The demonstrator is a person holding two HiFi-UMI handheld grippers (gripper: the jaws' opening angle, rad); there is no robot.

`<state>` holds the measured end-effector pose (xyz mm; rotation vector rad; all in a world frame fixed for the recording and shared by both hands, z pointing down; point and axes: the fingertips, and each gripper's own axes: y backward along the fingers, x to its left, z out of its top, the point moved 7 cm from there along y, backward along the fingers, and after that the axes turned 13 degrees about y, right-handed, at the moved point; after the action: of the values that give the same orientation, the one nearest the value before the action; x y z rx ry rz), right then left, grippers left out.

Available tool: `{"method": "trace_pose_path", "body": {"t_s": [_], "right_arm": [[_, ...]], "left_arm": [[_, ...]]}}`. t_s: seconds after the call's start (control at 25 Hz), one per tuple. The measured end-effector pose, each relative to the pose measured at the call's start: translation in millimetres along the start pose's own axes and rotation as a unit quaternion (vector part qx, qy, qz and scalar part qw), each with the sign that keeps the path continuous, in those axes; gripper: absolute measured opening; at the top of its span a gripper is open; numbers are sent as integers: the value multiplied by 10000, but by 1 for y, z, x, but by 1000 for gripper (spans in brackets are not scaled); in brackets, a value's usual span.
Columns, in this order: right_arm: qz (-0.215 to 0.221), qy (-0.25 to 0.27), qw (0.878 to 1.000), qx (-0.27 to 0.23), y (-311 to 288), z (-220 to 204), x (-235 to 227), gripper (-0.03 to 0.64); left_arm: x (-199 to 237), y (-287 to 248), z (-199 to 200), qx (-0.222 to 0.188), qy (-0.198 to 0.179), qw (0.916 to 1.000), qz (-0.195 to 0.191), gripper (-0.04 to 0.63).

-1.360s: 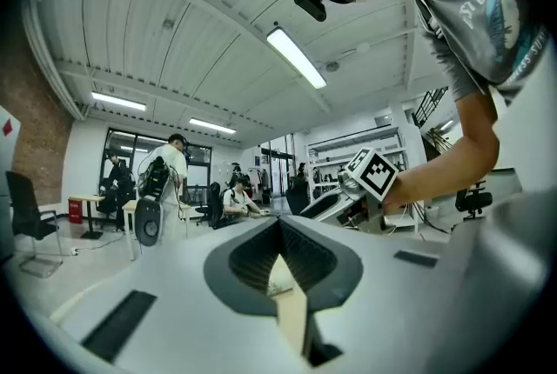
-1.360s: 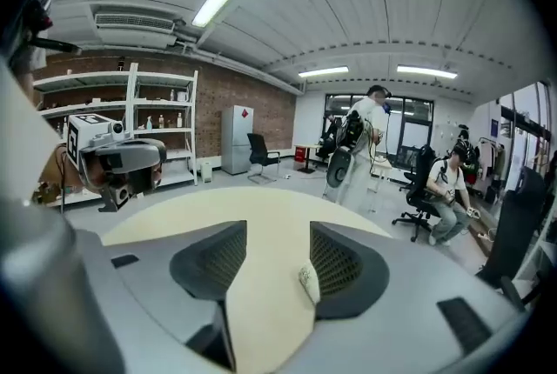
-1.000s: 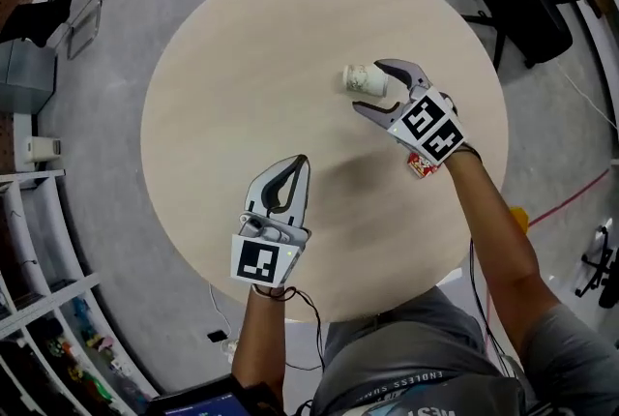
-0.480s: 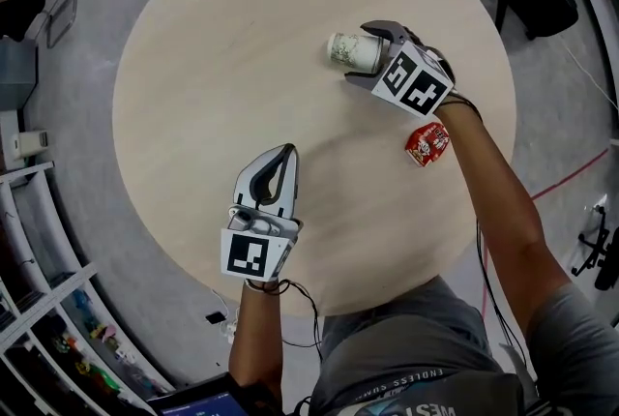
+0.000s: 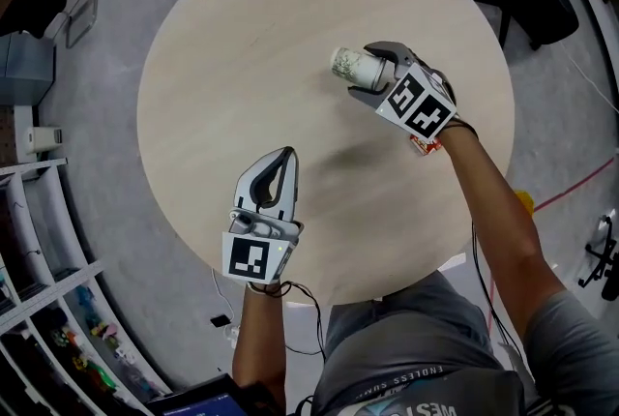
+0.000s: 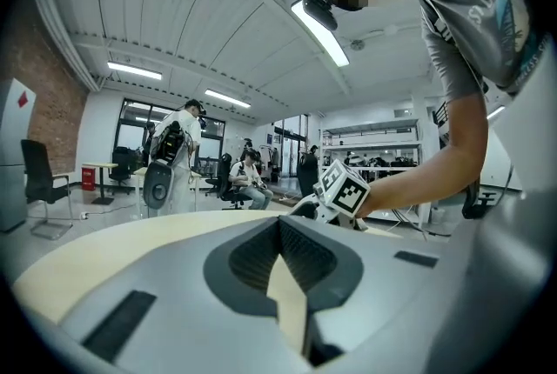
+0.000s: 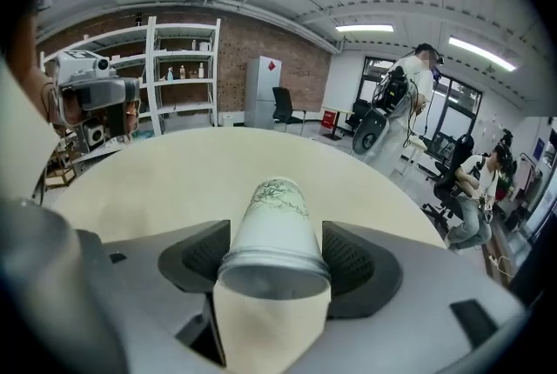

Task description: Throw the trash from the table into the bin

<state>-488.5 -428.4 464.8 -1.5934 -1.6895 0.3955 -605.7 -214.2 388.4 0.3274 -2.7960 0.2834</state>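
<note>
- Right gripper [image 5: 363,71]: jaws wide, one on each side of the white paper cup with a green sprig print [image 5: 348,64]. They have just been closing in. In the right gripper view both pads seem to meet the rim, so I read this as a light pinch on the cup.
- Cup: on its side on the round pale-wood table [image 5: 242,37], over on the person's right and towards the far side. Open mouth faces the gripper, base points away.
- Left gripper [image 5: 287,156]: jaws pressed together at the tips, nothing between them. It hangs over the near part of the table, well apart from the cup.
- Red crinkled snack wrapper [image 5: 423,145]: on the table just beside the right wrist, mostly hidden by it (second piece of trash, not yet dealt with).
- Bin: not identifiable in any view.
- Risk 1: the hold is on the rim only. The thin paper wall could buckle under further squeeze and the cup could pop out forwards.
- Risk 2: the cup is tapered and round, so too little squeeze may let it roll or slide free on the lift.
- Risk 3: the right forearm passes over the wrapper, and a low sweep could knock it off the table edge.
</note>
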Motion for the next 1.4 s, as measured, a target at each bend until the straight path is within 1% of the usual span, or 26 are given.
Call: {"method": "trace_pose_path", "body": {"t_s": [0.12,0.28,0.4,0.6,0.72,0.84,0.92,0.96,1.04,1.12,1.24,1.4], "right_arm": [[-135,-27,9996,-246,31,34,26,339],[-337,6,9977,-580,85,80,63,339],[-499,-20,9951,-851,133,116,95,337],[-808,-196,9896,-1178,221,166,175,337],[-965,-211,9861,-1334,271,191,226,334],[-1050,-113,9842,-1423,316,215,278,334],[-1118,-8,9827,-1479,340,228,307,334],[-1164,44,9818,-1502,351,233,320,334],[-1278,126,9798,-1532,371,244,343,334],[-1395,170,9779,-1547,388,252,363,334],[-1539,178,9758,-1541,406,256,387,334],[-1699,104,9741,-1490,426,261,405,334]], "left_arm": [[-8,33,15,-86,-162,9998,27,34],[-36,76,35,-397,-175,9991,-1,34],[-61,112,50,-478,-417,9979,-94,34],[-114,197,79,-907,-501,9944,-213,34],[-142,249,95,-959,-824,9918,-203,34],[-171,296,108,-1183,-1024,9870,-358,34],[-188,320,113,-1233,-1220,9838,-449,34],[-197,331,113,-1287,-1260,9823,-513,34],[-213,350,114,-1517,-1194,9789,-669,34],[-225,367,112,-1649,-1162,9763,-784,34],[-240,383,109,-1689,-1189,9741,-924,34],[-251,389,113,-1710,-1153,9717,-1148,34]]}}
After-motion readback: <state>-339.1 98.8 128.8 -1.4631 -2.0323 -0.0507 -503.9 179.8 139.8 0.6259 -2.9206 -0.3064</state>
